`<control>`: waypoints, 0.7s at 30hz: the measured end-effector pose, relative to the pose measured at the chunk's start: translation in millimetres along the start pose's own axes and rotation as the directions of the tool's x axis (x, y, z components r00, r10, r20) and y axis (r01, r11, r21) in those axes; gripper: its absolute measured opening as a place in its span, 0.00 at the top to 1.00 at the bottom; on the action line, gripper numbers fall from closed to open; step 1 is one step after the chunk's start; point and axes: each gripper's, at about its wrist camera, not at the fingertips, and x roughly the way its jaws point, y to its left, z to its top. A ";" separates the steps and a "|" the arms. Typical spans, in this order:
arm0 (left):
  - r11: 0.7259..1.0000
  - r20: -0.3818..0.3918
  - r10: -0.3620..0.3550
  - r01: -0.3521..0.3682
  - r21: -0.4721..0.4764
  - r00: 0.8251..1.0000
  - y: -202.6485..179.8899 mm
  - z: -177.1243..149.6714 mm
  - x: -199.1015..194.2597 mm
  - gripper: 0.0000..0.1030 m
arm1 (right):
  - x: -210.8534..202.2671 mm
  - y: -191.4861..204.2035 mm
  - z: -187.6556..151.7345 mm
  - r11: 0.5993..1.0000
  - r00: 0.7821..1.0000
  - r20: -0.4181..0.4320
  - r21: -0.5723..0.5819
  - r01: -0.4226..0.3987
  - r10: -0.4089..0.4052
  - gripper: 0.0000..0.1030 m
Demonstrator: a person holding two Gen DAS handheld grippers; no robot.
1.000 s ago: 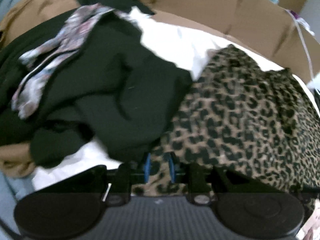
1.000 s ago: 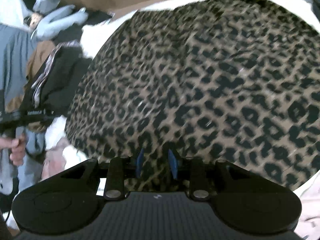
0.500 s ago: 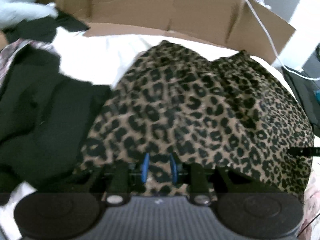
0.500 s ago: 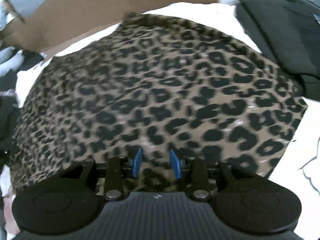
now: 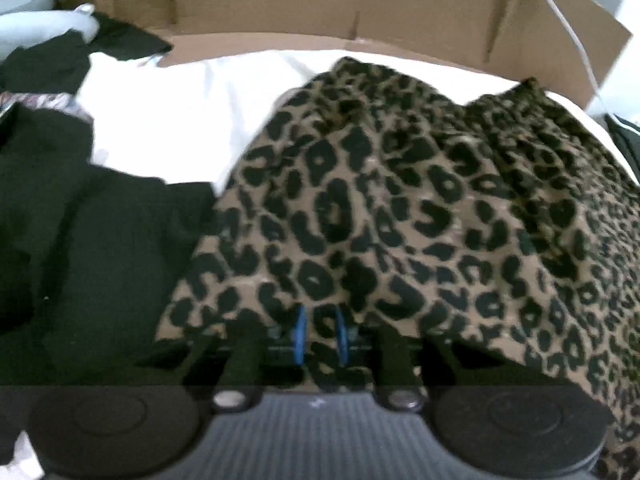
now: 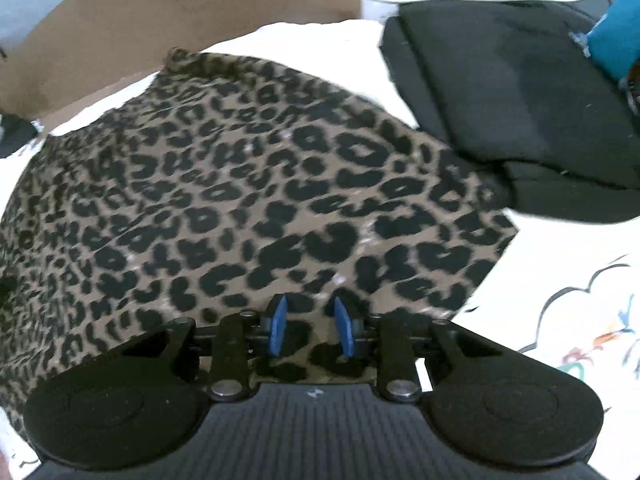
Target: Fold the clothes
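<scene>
left gripper fingers pinched, right gripper likewise

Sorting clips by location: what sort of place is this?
Probably a bedroom: a white sheet like a bed's, a leopard-print garment spread on it, black clothes piled beside, a cardboard box behind.

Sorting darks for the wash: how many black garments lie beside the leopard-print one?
2 at least: a black pile left of the leopard-print garment, and a folded black garment to its right. Others may be hidden.
</scene>
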 end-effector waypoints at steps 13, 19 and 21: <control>0.998 0.070 -0.052 0.050 0.036 0.996 -16.4 18.5 -20.0 0.87 | -11.6 6.7 29.3 1.000 0.996 0.092 0.010 0.018 -0.019 0.66; 0.993 0.074 -0.091 0.084 0.087 0.993 -28.6 29.4 -2.4 0.87 | 2.5 36.8 45.8 0.998 0.993 0.114 -0.046 -0.038 0.043 0.65; 0.995 0.071 -0.076 0.070 0.077 0.995 -24.8 32.3 4.2 0.87 | 8.9 40.6 51.8 0.998 0.991 0.122 -0.059 -0.038 0.045 0.65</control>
